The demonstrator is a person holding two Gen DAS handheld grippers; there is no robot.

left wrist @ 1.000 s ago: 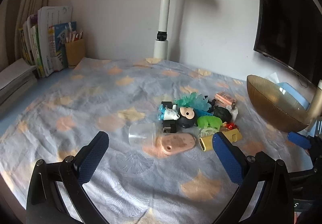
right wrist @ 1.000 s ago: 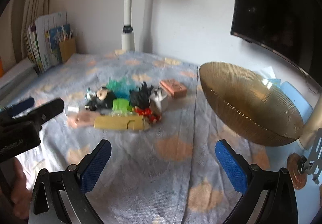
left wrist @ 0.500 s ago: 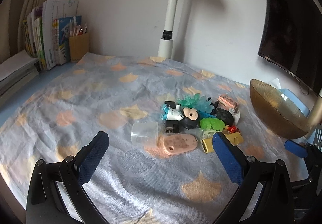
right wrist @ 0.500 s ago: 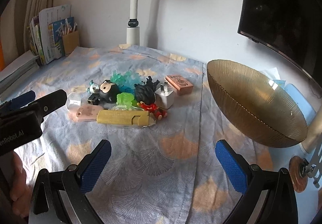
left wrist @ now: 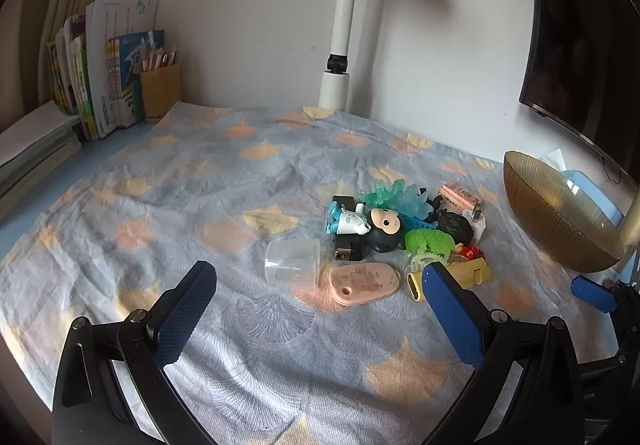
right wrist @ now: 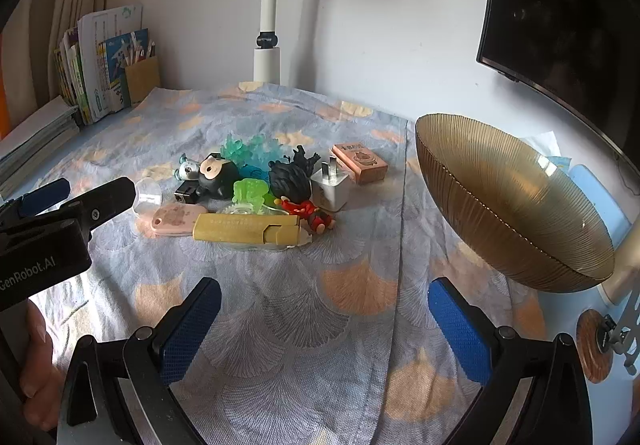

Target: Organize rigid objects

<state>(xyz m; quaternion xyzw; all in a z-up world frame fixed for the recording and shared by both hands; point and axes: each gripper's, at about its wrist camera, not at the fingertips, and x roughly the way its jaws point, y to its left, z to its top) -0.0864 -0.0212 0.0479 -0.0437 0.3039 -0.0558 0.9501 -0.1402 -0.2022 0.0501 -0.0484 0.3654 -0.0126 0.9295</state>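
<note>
Left hand-held gripper [left wrist: 318,303] released, empty, above patterned cloth [left wrist: 208,185] on bench. Right hand-held gripper [right wrist: 324,319] likewise spread, empty. Toy pile [right wrist: 260,185] mid-cloth, ahead of both. Gold bowl [right wrist: 508,201] right of pile, tilted. Lamp pole [left wrist: 344,13], books [left wrist: 108,65], pencil cup [left wrist: 160,91] along white wall; dark screen [right wrist: 568,9] right.

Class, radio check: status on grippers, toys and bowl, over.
Left gripper open, empty. Right gripper open, empty. Toy pile untouched on cloth; gold bowl empty. Nothing blocking.
</note>
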